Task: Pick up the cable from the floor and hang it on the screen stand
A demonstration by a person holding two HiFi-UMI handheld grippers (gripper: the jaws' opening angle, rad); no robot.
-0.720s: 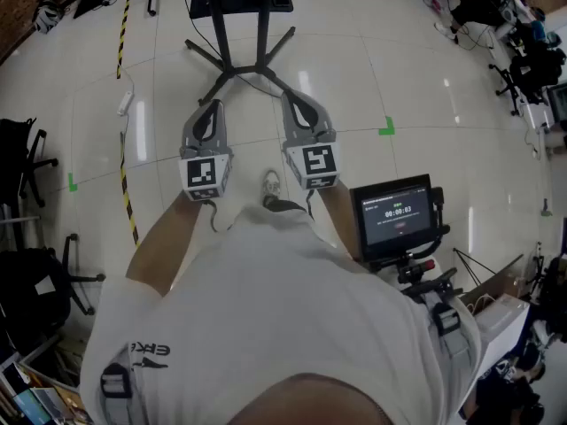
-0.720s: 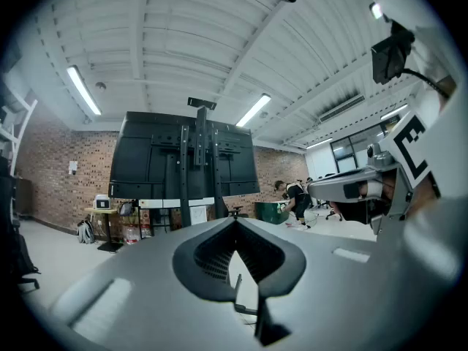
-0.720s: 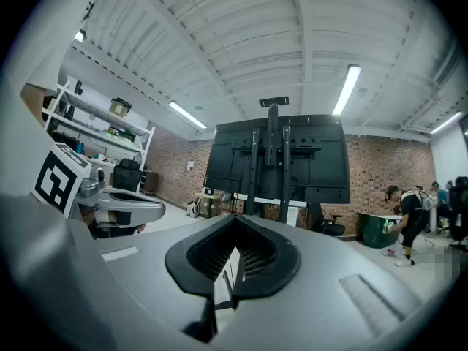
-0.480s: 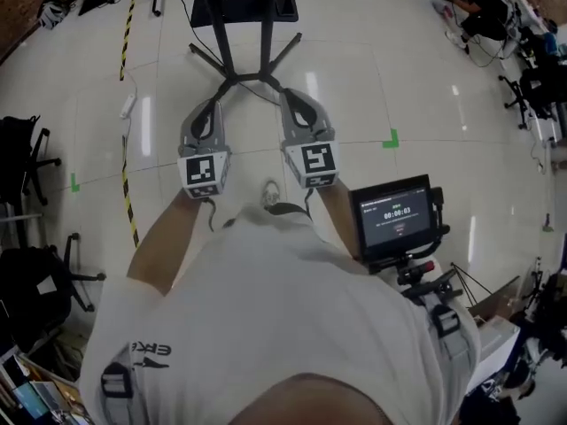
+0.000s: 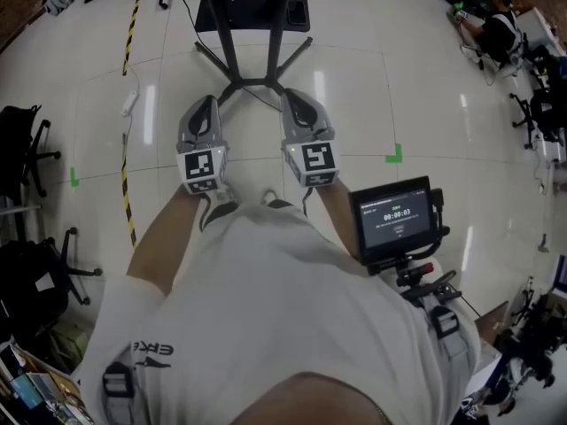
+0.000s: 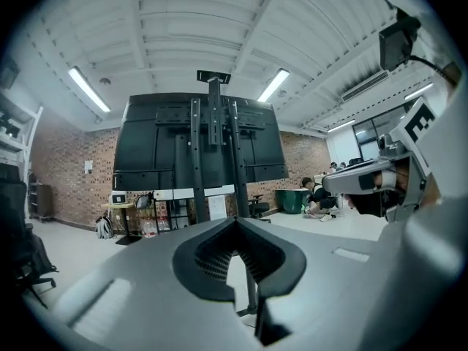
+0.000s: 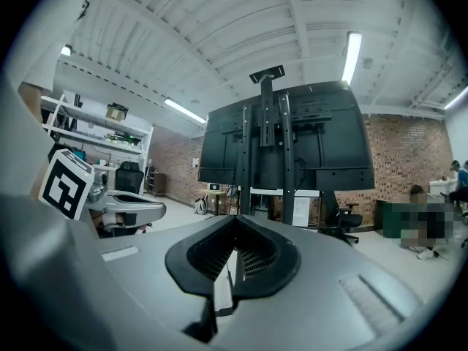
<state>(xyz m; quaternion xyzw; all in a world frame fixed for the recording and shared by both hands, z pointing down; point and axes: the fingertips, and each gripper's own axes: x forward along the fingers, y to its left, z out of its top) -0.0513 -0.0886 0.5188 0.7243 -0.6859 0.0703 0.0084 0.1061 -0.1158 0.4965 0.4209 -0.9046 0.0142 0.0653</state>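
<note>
I am holding grey left tool (image 5: pixel 205 109) and right tool (image 5: pixel 297 104) pressed together, empty; thin white cable (image 5: pixel 129 104) is lying forward-left of left tool, left of black metal screen stand (image 5: pixel 235 51).

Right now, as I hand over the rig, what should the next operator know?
Left gripper: fingers shut, empty, aimed at the screen stand.
Right gripper: fingers shut, empty, level beside the left one.
Cable: a white cable, likely the one meant, lies on the floor to the left of the stand's legs, untouched.
Done: nothing yet.
Left to do: open a gripper, pick the cable up, hang it on the stand.
</note>
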